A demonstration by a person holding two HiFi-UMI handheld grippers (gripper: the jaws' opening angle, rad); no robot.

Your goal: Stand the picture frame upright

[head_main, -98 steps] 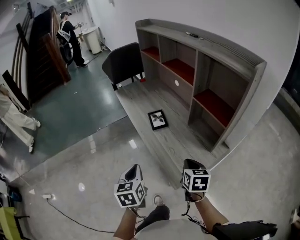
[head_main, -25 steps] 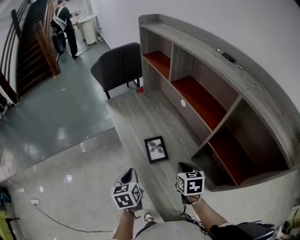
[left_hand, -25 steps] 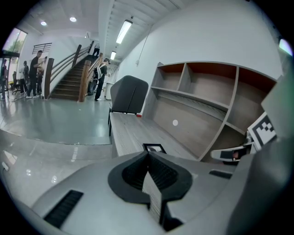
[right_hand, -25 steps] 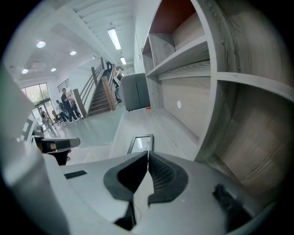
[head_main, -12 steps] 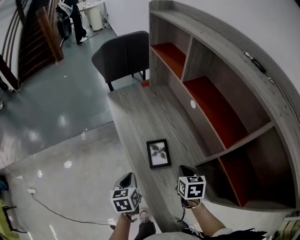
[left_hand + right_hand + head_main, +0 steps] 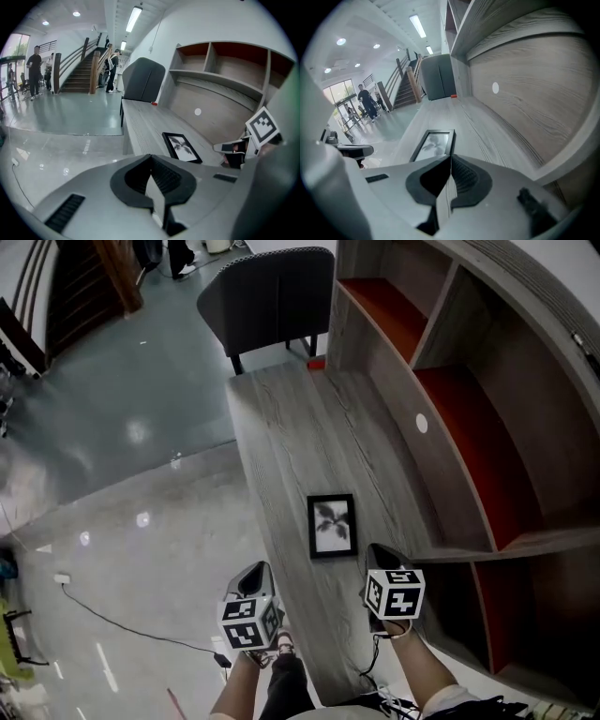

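A black picture frame (image 6: 332, 525) lies flat, face up, on the grey wooden desk (image 6: 281, 437), showing a dark leaf print. It also appears in the left gripper view (image 6: 182, 146) and the right gripper view (image 6: 432, 144). My left gripper (image 6: 256, 575) hangs off the desk's left edge, below and left of the frame, jaws shut on nothing (image 6: 151, 157). My right gripper (image 6: 377, 553) hovers just right of the frame's near corner, jaws shut and empty (image 6: 450, 157). Neither touches the frame.
A grey shelf unit with red-lined compartments (image 6: 469, 427) rises along the desk's right side. A dark chair (image 6: 267, 296) stands at the desk's far end, with a small red object (image 6: 316, 363) beside it. A cable (image 6: 122, 629) lies on the glossy floor. People stand far off near stairs (image 6: 35, 70).
I have come closer to the desk; the frame now lies just ahead of both grippers. Both grippers stay shut and low in view.
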